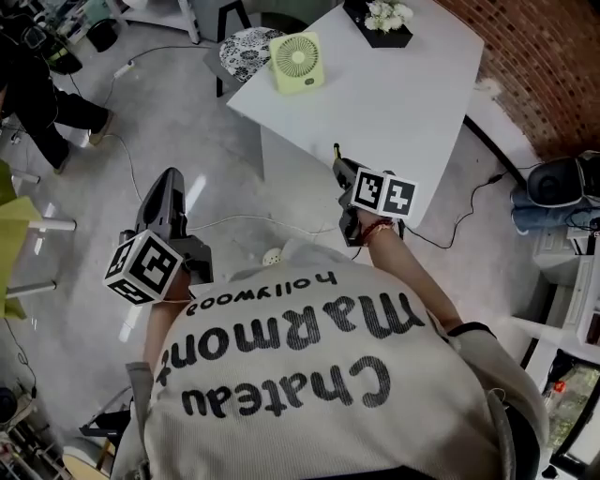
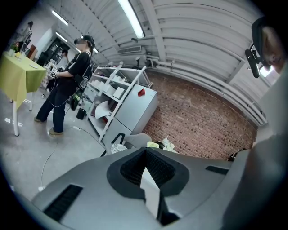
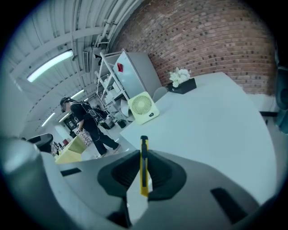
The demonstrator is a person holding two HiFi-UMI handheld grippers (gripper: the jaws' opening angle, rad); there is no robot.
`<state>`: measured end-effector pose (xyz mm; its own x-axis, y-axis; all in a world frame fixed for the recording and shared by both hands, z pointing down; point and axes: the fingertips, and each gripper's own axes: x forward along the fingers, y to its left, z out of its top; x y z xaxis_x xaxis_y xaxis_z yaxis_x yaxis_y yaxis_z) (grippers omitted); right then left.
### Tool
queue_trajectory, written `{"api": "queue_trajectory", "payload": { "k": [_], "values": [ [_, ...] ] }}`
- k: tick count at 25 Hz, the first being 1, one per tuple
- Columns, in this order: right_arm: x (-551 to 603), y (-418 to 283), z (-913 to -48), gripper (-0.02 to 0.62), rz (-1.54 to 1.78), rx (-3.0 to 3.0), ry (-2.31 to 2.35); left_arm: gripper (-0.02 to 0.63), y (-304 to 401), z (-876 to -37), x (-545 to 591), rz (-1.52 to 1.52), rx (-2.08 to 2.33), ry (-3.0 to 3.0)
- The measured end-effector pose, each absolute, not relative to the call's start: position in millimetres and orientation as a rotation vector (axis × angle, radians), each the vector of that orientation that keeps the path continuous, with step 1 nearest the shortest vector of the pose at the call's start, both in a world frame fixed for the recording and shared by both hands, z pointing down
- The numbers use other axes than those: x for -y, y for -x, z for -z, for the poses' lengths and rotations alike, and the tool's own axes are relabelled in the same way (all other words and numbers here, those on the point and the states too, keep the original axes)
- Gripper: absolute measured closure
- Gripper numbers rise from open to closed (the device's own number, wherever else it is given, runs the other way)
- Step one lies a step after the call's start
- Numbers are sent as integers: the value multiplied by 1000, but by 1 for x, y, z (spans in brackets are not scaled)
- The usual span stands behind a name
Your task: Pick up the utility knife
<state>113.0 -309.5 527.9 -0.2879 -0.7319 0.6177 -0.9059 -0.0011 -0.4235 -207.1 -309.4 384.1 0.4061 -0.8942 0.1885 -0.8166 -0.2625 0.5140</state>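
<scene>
Jaws of the right gripper (image 3: 143,173) clench a slim yellow utility knife (image 3: 144,165) over the white table (image 3: 216,130). 1 pale-green square fan (image 3: 143,107) and 1 black box of white flowers (image 3: 181,82) stand well apart from it. The left gripper (image 2: 145,155) is closed and empty.

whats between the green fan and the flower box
Bare white tabletop only, between the pale green square fan and black box of white flowers, in the head view.

One utility knife (image 3: 144,173) showing, two grippers being held, left gripper (image 2: 146,152) and right gripper (image 3: 143,155), one white table (image 1: 412,94) standing, one small fan (image 1: 297,62) and one flower box (image 1: 377,37) sitting on it, one yellow-green table (image 2: 22,76) standing.
</scene>
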Motion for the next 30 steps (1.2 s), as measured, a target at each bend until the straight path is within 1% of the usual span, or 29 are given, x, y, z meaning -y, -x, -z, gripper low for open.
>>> {"api": "queue_trajectory", "payload": {
  "k": [4,14,21,30],
  "values": [
    [308,-107,-507,541,-1138,2125,-1693,606,189,-381,305,188,1419,-2149],
    [287,-113,-458,541,-1216,2319,-1691,606,152,-366,267,195,1422,-2173],
    [250,-132,-437,541,-1261,2418,-1675,606,119,-361,217,190,1450,-2169],
    [188,-151,-393,541,-1172,2585,-1613,606,72,-357,158,114,1510,-2232]
  ]
}}
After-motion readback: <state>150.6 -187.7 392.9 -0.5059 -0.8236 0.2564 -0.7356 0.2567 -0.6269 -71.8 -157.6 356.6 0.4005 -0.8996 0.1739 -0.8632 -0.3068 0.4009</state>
